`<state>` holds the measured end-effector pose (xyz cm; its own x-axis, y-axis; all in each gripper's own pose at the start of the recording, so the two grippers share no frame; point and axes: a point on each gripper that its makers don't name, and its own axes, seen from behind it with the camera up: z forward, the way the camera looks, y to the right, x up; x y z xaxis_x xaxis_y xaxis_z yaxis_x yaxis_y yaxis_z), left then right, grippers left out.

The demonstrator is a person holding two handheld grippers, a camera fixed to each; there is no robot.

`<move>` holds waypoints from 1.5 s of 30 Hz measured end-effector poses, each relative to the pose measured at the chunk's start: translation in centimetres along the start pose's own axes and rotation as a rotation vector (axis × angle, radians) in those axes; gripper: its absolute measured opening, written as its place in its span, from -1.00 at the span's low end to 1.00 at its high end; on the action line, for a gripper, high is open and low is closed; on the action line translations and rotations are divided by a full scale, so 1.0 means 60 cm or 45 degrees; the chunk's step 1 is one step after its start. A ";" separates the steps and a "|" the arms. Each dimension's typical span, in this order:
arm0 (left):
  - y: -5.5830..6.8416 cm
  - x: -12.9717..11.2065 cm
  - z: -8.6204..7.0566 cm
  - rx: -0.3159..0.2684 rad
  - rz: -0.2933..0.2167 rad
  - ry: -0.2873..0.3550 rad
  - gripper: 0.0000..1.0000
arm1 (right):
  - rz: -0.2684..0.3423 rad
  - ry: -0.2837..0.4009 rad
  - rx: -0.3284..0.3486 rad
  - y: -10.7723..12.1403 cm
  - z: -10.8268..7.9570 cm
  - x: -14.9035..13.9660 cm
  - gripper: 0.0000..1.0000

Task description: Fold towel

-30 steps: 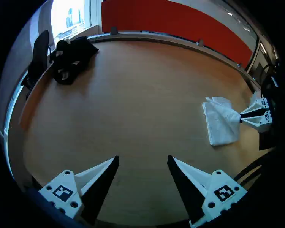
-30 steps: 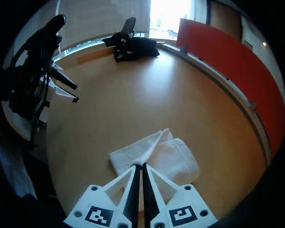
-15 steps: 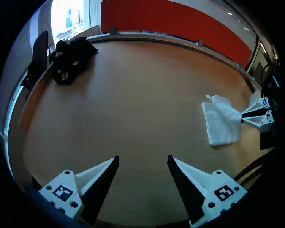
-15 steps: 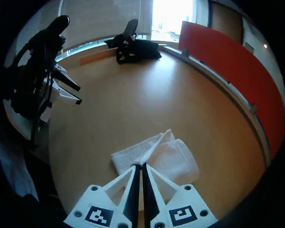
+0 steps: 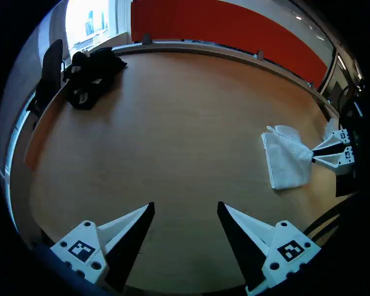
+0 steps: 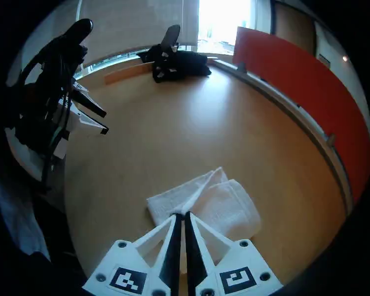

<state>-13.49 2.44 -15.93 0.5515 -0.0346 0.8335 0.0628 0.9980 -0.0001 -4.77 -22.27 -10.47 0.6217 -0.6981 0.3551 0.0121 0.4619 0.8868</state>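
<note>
Barely anything has moved: your right gripper [image 6: 183, 216] stays clenched on the folded towel's [image 6: 219, 207] near edge, likely keeping the fold together on the table [image 5: 175, 123]. Your left gripper [image 5: 185, 207] waits released, well apart from the towel.

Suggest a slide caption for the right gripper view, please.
Right tongs pinch the folded white towel on the wooden table.

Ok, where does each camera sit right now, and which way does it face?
Left gripper view: on the left hand-held gripper, low over the table, facing the red panel; its open fingers show below, the right hand-held gripper far right.
Right gripper view: on the right hand-held gripper, looking down at the towel pinched in its fingers, toward the window.
Shared: towel, table, black bag, both hand-held grippers.
</note>
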 end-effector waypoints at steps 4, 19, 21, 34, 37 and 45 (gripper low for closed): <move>0.001 0.001 0.000 -0.002 0.001 -0.002 0.89 | 0.010 -0.003 -0.016 0.004 0.001 -0.003 -0.12; 0.007 0.006 0.002 -0.005 0.013 -0.001 0.88 | 0.043 -0.028 -0.018 0.004 0.001 -0.025 0.75; 0.008 0.006 0.002 -0.005 0.014 -0.001 0.88 | 0.049 -0.032 -0.020 0.004 0.002 -0.030 0.75; 0.011 0.008 0.002 -0.005 0.019 -0.001 0.89 | 0.103 -0.088 -0.047 0.008 -0.001 -0.088 0.75; 0.012 0.009 0.002 -0.006 0.020 -0.001 0.88 | 0.113 -0.107 -0.054 0.008 -0.005 -0.104 0.75; 0.016 0.009 0.004 -0.006 0.025 -0.003 0.89 | 0.139 -0.147 -0.064 0.006 -0.007 -0.138 0.75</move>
<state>-13.37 3.40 -15.36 0.5504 -0.0145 0.8348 0.0560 0.9982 -0.0196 -9.60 -16.09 -13.24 0.5276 -0.6989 0.4829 -0.0100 0.5633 0.8262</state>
